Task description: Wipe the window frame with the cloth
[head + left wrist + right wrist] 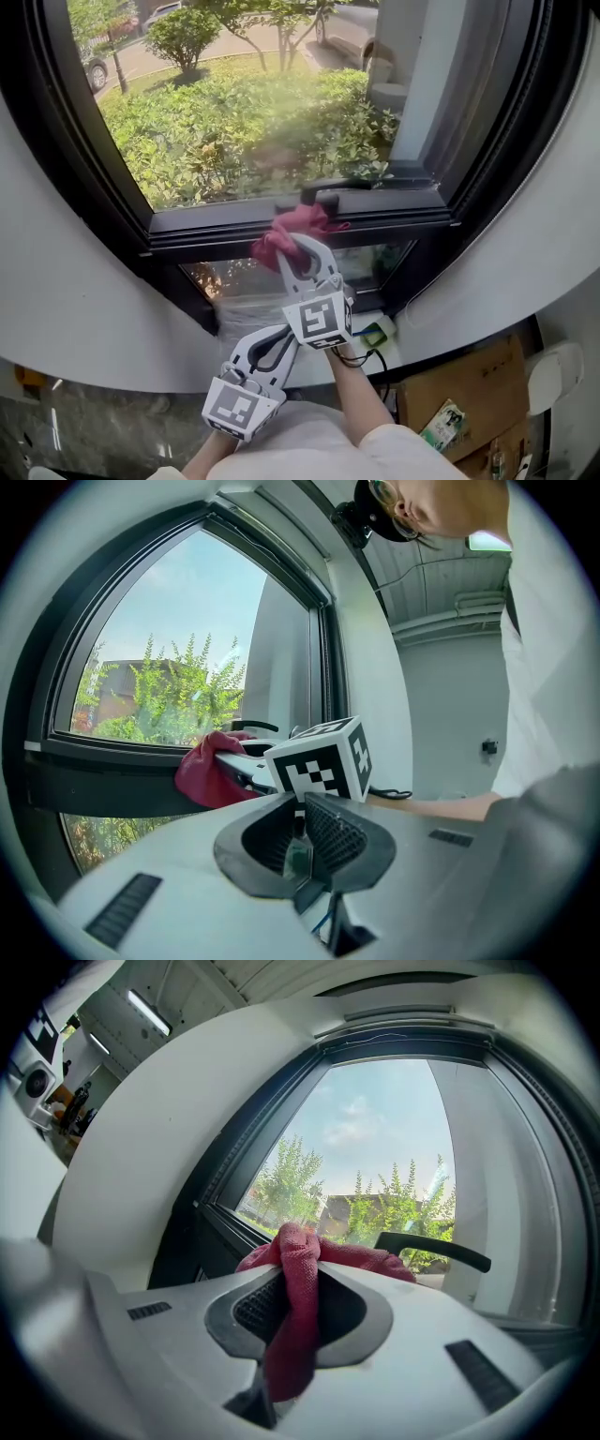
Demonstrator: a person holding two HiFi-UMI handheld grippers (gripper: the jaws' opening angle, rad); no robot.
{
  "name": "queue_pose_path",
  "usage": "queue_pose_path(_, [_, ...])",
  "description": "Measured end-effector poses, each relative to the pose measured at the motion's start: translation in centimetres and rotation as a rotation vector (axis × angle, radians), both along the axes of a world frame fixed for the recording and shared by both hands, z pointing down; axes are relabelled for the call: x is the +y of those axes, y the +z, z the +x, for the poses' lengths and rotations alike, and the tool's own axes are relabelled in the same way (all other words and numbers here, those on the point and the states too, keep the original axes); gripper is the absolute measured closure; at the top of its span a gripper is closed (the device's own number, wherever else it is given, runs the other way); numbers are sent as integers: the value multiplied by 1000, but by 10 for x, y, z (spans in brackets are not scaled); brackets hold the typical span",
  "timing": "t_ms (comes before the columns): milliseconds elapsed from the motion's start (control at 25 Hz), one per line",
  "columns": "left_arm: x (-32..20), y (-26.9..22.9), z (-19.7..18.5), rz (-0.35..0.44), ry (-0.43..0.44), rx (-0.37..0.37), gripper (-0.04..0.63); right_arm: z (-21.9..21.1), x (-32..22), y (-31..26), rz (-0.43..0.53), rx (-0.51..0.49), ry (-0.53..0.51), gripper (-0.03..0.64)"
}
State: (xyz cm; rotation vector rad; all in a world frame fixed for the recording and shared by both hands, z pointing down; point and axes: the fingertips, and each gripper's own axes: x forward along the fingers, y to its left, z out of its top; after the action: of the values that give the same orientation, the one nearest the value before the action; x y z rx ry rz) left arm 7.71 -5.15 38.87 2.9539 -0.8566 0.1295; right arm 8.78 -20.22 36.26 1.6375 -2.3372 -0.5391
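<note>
1. The right gripper [298,251] pinches the pink-red cloth [292,228] — one fold runs between its jaws, and the bunched rest bulges past the tips
2. The cloth sits against the dark horizontal bar of the window frame [394,214], straight ahead of that gripper; the bar runs left to right, so the wipe likely goes sideways along it
3. A black handle [349,193] lies just right of the cloth
4. The left gripper [277,342] hangs lower, jaws pressed together on nothing — farther from the frame

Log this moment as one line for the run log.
right gripper: shut on red cloth, at window frame | left gripper: shut, empty
</note>
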Motion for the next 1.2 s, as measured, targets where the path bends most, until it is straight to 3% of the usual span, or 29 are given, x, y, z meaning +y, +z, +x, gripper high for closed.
queue_pose_path(1200, [4,-4,32,44,171,20,554,49,5,-1,-3,-40,115,545])
